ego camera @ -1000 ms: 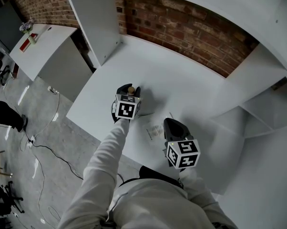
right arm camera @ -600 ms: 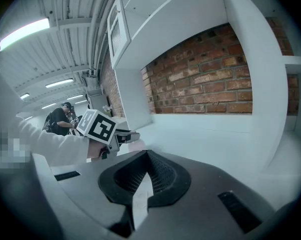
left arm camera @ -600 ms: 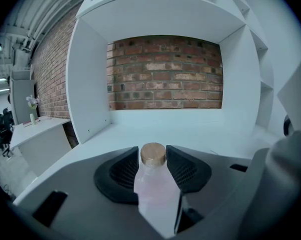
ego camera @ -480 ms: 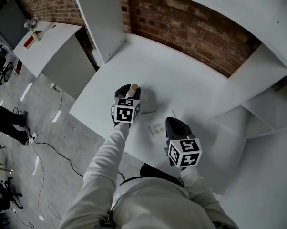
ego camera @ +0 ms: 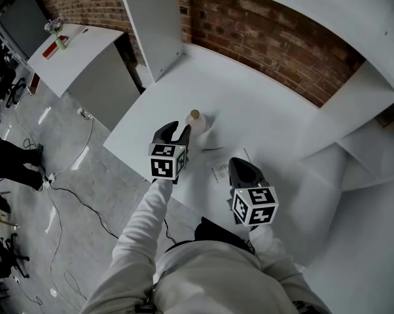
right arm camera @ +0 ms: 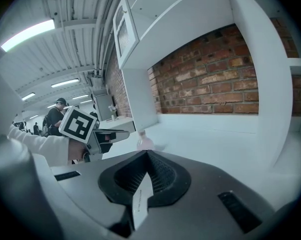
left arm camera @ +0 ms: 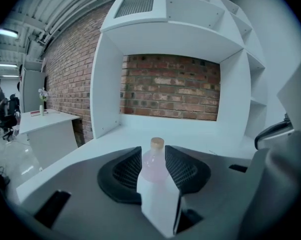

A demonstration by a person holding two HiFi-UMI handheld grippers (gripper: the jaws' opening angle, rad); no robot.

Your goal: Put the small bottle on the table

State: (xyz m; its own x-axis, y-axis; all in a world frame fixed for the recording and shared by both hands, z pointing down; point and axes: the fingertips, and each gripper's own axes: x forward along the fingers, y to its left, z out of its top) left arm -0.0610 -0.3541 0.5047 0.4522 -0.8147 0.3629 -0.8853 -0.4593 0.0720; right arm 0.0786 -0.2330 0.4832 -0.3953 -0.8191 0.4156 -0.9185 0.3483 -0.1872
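The small bottle (ego camera: 195, 120), pink-tinted glass with a tan cap, stands upright on the white table (ego camera: 262, 116). My left gripper (ego camera: 173, 133) is open just short of it. Its jaws have just opened wide and eased in a little, and nothing is between them. The left gripper view has the bottle (left arm camera: 154, 160) straight ahead, past the dark pads (left arm camera: 124, 171). My right gripper (ego camera: 240, 170) hovers near the table's front with jaws meeting at the tips, holding nothing. The right gripper view shows the bottle (right arm camera: 144, 143) and the left gripper (right arm camera: 104, 136) off to the left.
A printed paper sheet (ego camera: 220, 172) lies flat under the right gripper's tips. A brick wall (ego camera: 269, 38) backs the table. A white upright panel (ego camera: 151, 28) stands at left and shelf compartments (ego camera: 370, 156) at right. The table's left edge (ego camera: 122, 136) drops to a floor with cables (ego camera: 66, 201).
The left gripper was closed round the bottle. It has since let go and drawn back toward the table's front edge, leaving the bottle standing. The right gripper has stayed put.
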